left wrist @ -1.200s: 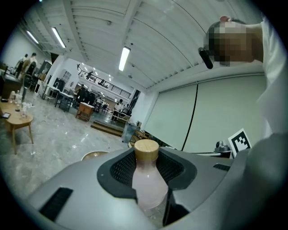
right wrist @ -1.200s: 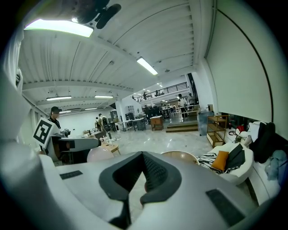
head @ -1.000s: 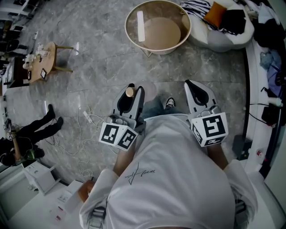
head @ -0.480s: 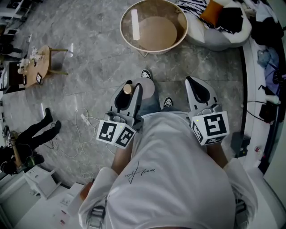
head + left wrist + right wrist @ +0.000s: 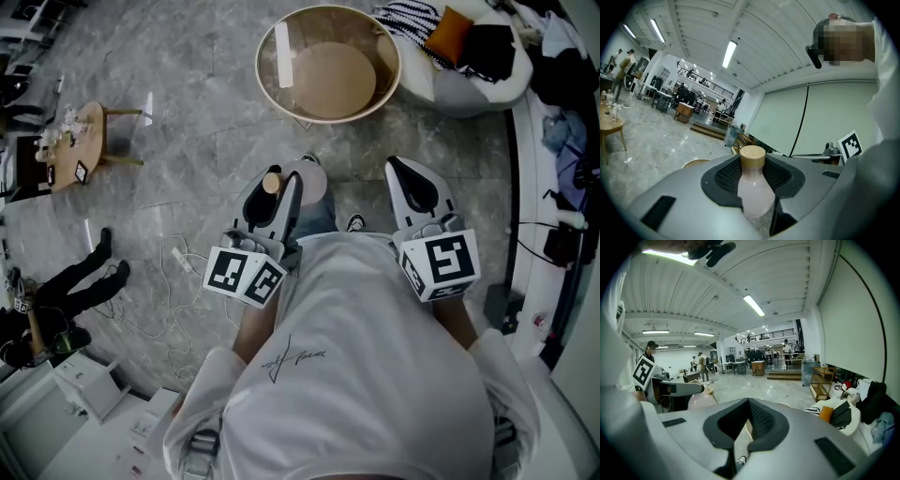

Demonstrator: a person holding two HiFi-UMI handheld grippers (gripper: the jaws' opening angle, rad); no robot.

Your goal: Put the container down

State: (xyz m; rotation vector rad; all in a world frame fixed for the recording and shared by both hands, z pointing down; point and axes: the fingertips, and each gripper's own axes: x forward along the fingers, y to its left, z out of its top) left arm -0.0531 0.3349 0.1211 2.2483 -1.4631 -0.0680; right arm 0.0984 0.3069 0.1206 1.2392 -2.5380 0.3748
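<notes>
The container is a small bottle [image 5: 754,194] with a pale pinkish body and a tan cap [image 5: 752,156]. My left gripper [image 5: 752,164] is shut on it around the neck and holds it upright, in front of the person's waist. In the head view the tan cap [image 5: 272,183] sticks up between the left gripper's [image 5: 273,190] jaws, high above the grey stone floor [image 5: 187,112]. My right gripper [image 5: 412,184] is held level beside it, shut with nothing in it. In its own view the right gripper [image 5: 748,404] shows only floor through the hollow of its pads.
A round wooden-rimmed low table [image 5: 384,89] stands on the floor ahead. To its right lies a white beanbag [image 5: 469,80] with cushions and cloth. A small wooden side table [image 5: 80,141] is at far left. Cables [image 5: 178,258] trail on the floor at left, near a person's dark legs [image 5: 75,272].
The person's feet have shifted as in a step and the head view has swayed a little. Both grippers keep their pose and the left still holds the bottle.
</notes>
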